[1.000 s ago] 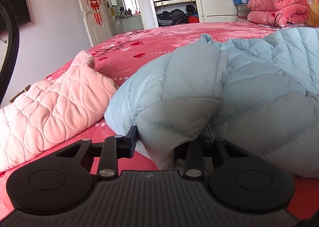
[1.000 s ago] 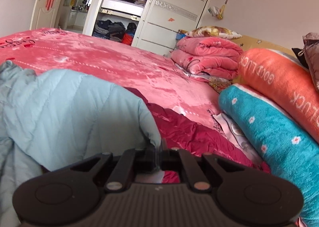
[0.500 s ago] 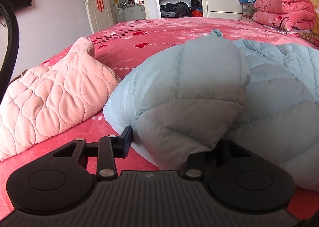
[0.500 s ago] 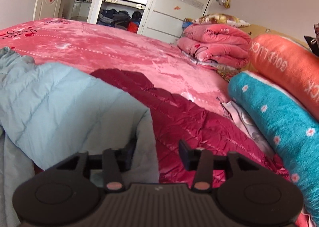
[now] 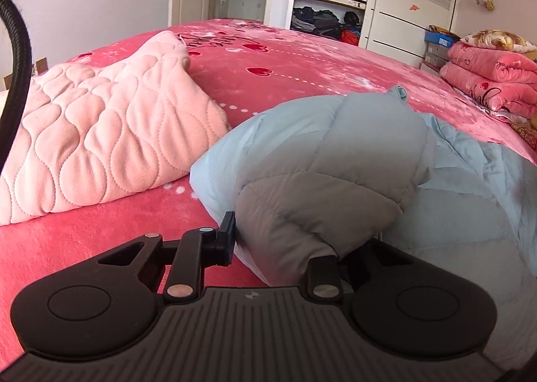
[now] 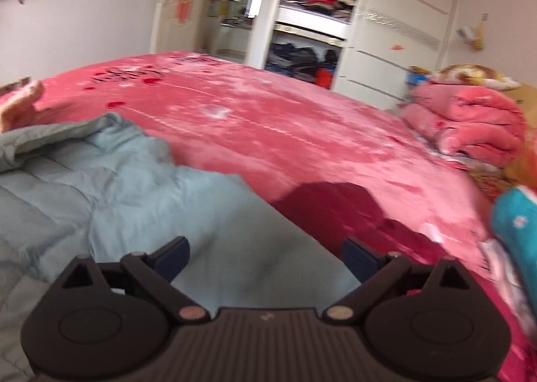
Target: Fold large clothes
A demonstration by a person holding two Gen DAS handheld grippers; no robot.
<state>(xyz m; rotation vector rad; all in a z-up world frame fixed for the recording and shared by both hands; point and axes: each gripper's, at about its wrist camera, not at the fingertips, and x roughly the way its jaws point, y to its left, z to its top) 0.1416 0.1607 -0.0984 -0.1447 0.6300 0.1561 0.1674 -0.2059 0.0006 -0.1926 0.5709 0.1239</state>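
Here the light-blue quilted jacket [image 5: 335, 160] lies on the near part of the bed [image 5: 302, 56], one padded flap already turned over its body; judged partly folded, with further folds and flattening left. Its long axis appears to run along the bed's near edge, from left gripper toward right; which end is the collar cannot be told. The left gripper [image 5: 278, 241] has its jaws apart, the flap's end lying between them. The right gripper [image 6: 265, 251] hangs with jaws wide apart above the jacket's other end. A pink quilted garment [image 5: 100, 147] lies just beside, a dark-red one [image 6: 339, 204] partly beneath.
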